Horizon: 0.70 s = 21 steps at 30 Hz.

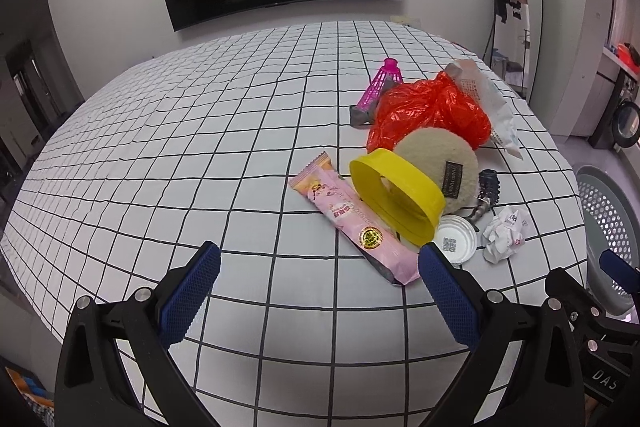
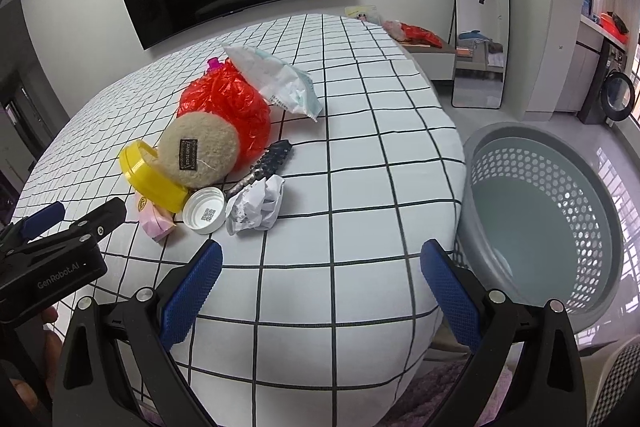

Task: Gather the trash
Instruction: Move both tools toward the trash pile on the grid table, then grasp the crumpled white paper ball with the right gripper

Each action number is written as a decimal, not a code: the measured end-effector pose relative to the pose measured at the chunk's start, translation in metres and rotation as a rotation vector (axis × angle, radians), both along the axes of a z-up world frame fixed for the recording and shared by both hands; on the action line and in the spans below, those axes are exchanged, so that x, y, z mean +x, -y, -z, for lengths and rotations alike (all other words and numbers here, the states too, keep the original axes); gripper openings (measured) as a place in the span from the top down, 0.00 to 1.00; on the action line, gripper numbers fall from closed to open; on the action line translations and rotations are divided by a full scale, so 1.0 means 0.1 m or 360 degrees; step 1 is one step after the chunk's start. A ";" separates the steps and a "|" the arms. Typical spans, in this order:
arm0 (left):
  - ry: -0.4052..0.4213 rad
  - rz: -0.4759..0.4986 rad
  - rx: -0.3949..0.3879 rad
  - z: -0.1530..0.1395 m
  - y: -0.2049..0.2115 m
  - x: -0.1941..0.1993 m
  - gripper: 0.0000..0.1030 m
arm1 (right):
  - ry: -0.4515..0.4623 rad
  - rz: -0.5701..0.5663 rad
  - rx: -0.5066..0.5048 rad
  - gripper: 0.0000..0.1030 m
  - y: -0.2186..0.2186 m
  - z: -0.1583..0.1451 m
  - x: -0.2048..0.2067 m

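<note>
Since the grey perforated basket (image 2: 540, 223) at 3 o'clock beside the bed is seen with nothing inside, the collecting is judged to be at its very start. All the trash is gathered in one heap on the checked bed cover (image 1: 200, 147). In the left wrist view, a pink snack wrapper (image 1: 352, 223) is found at the 6 o'clock edge of the heap, with a yellow ring lid (image 1: 396, 199) lying partly over it. A round beige pad (image 1: 444, 163) leans behind the lid, and a red plastic bag (image 1: 432, 115) is piled at 12 o'clock. A white cap (image 1: 456, 243) and a crumpled paper ball (image 1: 504, 235) are placed at 4 o'clock, just beside each other. A white plastic pouch (image 2: 280, 79) and a pink mesh piece (image 1: 380, 83) are seen at the far side.

The left gripper (image 1: 320, 287) is held spread wide, near the wrapper, and nothing is pinched. The right gripper (image 2: 320, 287) is also spread wide and empty, between heap and basket. Every item is left to be moved.
</note>
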State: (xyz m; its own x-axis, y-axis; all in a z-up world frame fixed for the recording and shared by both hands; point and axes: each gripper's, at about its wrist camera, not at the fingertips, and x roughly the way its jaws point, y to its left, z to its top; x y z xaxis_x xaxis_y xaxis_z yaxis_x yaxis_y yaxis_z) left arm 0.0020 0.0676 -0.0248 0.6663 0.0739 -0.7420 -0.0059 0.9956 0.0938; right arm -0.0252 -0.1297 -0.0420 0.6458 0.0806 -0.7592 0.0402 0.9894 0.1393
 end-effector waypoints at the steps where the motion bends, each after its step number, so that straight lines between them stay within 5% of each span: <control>1: 0.0001 -0.0006 0.0008 0.00 -0.02 0.00 0.06 | -0.0005 -0.0008 -0.0003 0.08 -0.01 0.01 0.02; 21: 0.0015 -0.0090 -0.0008 0.07 -0.37 0.07 0.06 | -0.0098 -0.0117 -0.0085 0.08 -0.30 0.15 0.51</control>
State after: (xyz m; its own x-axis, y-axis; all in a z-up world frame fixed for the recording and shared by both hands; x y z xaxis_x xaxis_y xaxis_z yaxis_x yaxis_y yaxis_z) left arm 0.0086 0.1041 -0.0315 0.6679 0.1081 -0.7363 -0.0631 0.9941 0.0886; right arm 0.0256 -0.0993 -0.0566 0.5914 0.0845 -0.8019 -0.0258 0.9960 0.0859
